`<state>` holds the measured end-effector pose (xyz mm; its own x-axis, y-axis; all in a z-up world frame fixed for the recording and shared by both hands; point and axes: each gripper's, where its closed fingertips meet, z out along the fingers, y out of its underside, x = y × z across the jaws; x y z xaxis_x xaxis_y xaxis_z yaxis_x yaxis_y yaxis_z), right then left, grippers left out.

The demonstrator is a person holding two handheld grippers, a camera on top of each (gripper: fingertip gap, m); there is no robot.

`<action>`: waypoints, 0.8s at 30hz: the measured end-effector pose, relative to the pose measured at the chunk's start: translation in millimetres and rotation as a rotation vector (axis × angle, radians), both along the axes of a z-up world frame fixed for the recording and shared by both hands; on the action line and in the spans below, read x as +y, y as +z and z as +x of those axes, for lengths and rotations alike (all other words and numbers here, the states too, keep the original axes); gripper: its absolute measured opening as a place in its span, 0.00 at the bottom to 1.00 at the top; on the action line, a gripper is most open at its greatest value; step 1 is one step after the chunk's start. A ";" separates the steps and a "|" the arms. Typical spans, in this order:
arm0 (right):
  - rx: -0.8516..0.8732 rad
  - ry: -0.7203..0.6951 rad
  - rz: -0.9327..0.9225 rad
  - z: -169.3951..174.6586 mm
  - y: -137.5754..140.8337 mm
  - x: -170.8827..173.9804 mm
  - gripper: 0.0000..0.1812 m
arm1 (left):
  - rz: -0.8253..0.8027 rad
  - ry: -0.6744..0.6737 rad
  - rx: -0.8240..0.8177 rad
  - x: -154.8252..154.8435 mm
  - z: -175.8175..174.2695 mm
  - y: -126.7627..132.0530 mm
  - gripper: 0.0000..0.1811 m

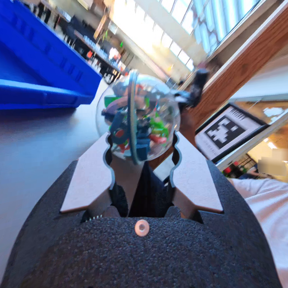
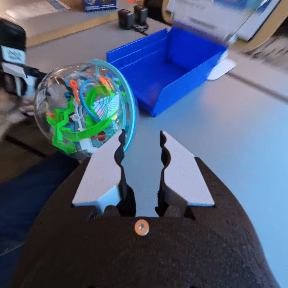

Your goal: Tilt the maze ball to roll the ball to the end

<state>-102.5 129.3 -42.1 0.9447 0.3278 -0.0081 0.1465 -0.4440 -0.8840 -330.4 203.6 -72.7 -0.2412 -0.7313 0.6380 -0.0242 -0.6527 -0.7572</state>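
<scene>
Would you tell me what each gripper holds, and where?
The left gripper clamps the maze ball across its clear shell. The right gripper is open, holding nothing.

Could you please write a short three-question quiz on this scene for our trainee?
1. True or false: the maze ball lies inside the blue bin.
2. What is between the fingers of the right hand-held gripper? A) the maze ball B) nothing C) a cable
3. Fill in: the ball is gripped by the ___ hand-held gripper.
Key: 1 false, it is outside the bin; 2 B; 3 the left hand-held gripper.
</scene>
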 end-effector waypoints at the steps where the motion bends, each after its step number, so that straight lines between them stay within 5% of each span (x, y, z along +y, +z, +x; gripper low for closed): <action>1: 0.091 0.055 -0.016 -5.5 -8.3 2.5 0.29 | 0.017 0.035 -0.010 -2.8 -2.6 -1.1 0.43; 5: 0.413 0.272 0.035 -23.4 -19.2 5.8 0.32 | 0.147 0.165 0.044 -17.5 5.3 -12.3 0.44; 10: 0.474 0.563 0.046 -67.2 -29.5 -15.8 0.31 | 0.107 0.094 0.007 -32.1 22.2 -6.6 0.36; 13: 0.467 0.529 0.103 -68.1 -25.5 -7.8 0.30 | 0.065 0.109 -0.014 -23.8 21.9 -6.9 0.36; 17: 0.515 0.525 0.091 -62.5 -26.6 -3.3 0.05 | 0.023 0.097 -0.046 -21.5 18.4 -7.0 0.34; 24: 0.391 0.523 0.229 -71.7 -15.0 1.7 0.05 | 0.002 0.137 -0.118 -9.2 10.0 11.1 0.30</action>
